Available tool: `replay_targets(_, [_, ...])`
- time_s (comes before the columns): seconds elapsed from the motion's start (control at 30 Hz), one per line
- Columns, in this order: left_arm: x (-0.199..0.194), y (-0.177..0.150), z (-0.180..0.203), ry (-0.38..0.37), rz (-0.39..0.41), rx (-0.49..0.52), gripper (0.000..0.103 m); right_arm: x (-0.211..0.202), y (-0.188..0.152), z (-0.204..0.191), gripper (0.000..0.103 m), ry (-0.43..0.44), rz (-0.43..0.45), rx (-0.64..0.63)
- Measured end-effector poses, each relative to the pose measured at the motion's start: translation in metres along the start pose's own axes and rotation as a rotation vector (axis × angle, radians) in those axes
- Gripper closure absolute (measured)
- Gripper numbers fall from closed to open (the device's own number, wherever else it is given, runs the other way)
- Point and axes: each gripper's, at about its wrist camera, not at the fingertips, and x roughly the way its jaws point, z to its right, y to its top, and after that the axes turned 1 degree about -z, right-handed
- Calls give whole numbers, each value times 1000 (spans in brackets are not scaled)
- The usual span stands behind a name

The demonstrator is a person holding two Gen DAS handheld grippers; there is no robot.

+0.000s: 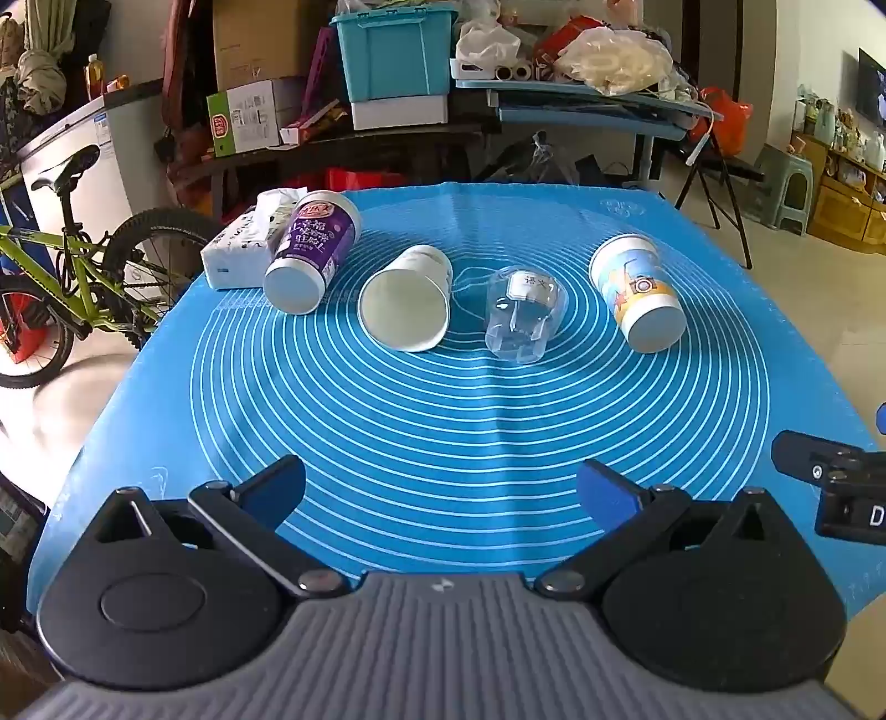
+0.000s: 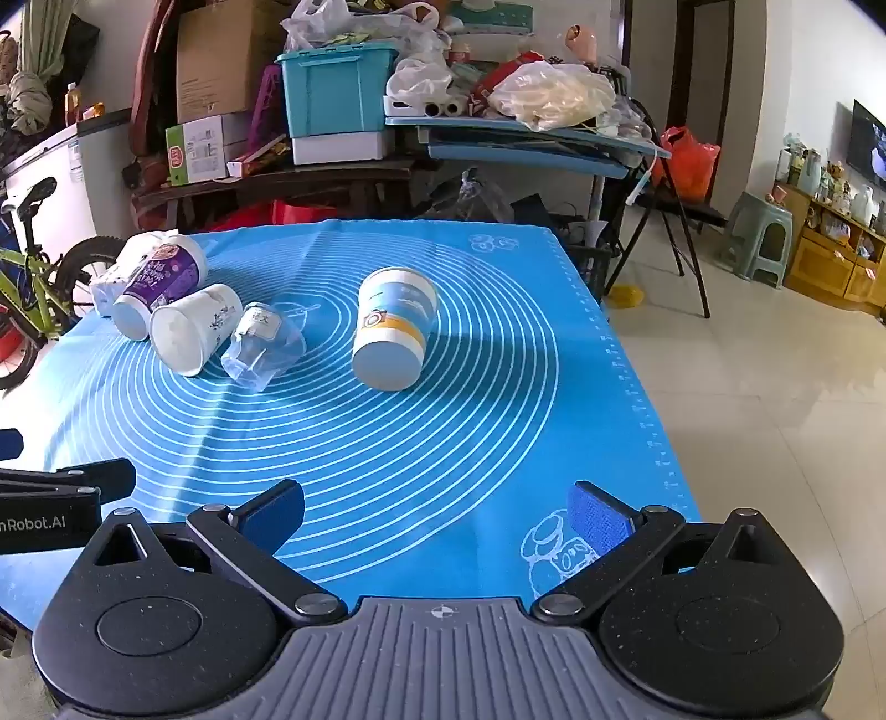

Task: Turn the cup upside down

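Note:
Several cups lie on their sides in a row on the blue mat. From the left: a purple cup, a white paper cup with its mouth toward me, a clear plastic cup, and a blue-and-yellow cartoon cup. They also show in the right wrist view: purple cup, white cup, clear cup, cartoon cup. My left gripper is open and empty near the mat's front edge. My right gripper is open and empty, to the right of the left one.
A tissue pack lies behind the purple cup at the mat's back left corner. A bicycle stands to the left of the table. Cluttered tables with a teal bin stand behind. Tiled floor lies to the right.

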Motion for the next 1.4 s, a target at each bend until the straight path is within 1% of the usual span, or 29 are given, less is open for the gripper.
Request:
replay_targets(0.03, [0,0,0,0,0,-1,1,0,0,0,0,13,-6,13])
replay_targets(0.17, [0,0,-1,3,-1,-6,1,0,0,1,0,15,-5,1])
replay_targets(0.3, [1,-6,3,6,9,-13,1,0,-1,1,0,1,-6,-3])
replay_targets(0.4, [1,-4,5,11,7,-10,1,1,-1,1,0,-4,-6,-6])
replay_targets(0.7, [0,-2,0,6,-13,0,1,0,-1,1,0,-4,-3,-1])
replay_targets(1.4, [-1,-3,-1,10,-7,-4,1,1,-2,2,0,-7,-6,-4])
